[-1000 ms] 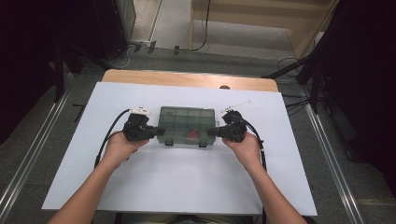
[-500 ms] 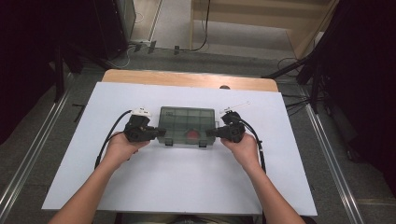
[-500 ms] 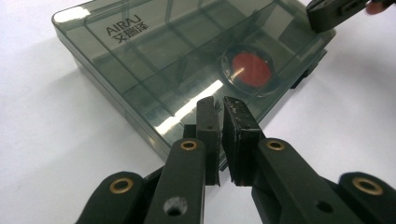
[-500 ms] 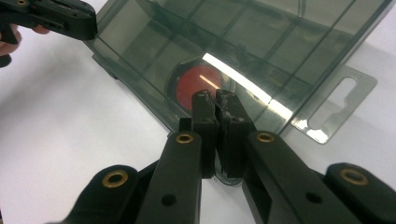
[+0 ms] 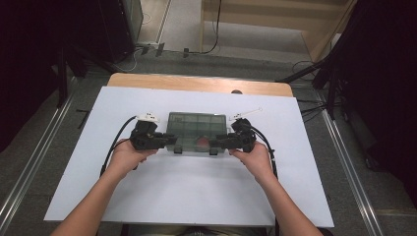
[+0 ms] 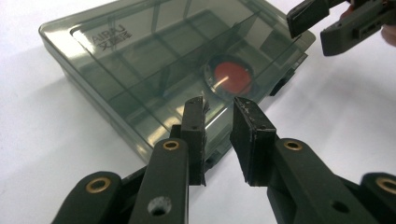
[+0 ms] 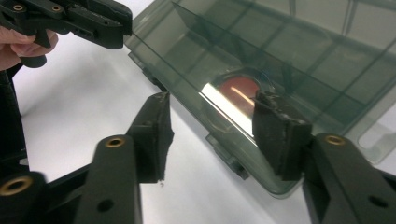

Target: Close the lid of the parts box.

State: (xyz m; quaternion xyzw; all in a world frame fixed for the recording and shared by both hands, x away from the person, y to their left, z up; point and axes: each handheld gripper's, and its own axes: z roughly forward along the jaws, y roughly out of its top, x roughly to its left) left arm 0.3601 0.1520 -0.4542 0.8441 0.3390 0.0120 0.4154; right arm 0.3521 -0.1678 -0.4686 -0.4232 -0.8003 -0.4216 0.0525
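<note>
A smoky translucent compartment box [image 5: 196,127] lies shut in the middle of the white table. A round red piece [image 5: 201,143] sits in a front compartment. My left gripper [image 5: 169,141] is at the box's front left corner, my right gripper [image 5: 216,144] at its front right. In the left gripper view the box [image 6: 154,60] and red piece [image 6: 232,74] lie just beyond my left gripper [image 6: 218,103], whose jaws stand narrowly apart holding nothing. My right gripper [image 7: 211,98] is wide open, straddling the front edge of the box [image 7: 303,56] near the red piece [image 7: 240,88].
White sheet [image 5: 196,196] covers the table, with a wooden strip [image 5: 196,83] at the back. Black cables [image 5: 115,142] trail from both grippers. A small latch [image 7: 229,156] sticks out of the box's front edge. Floor rails [image 5: 29,167] run along both sides.
Both grippers have crept slightly inward along the box's front edge. The box has not moved.
</note>
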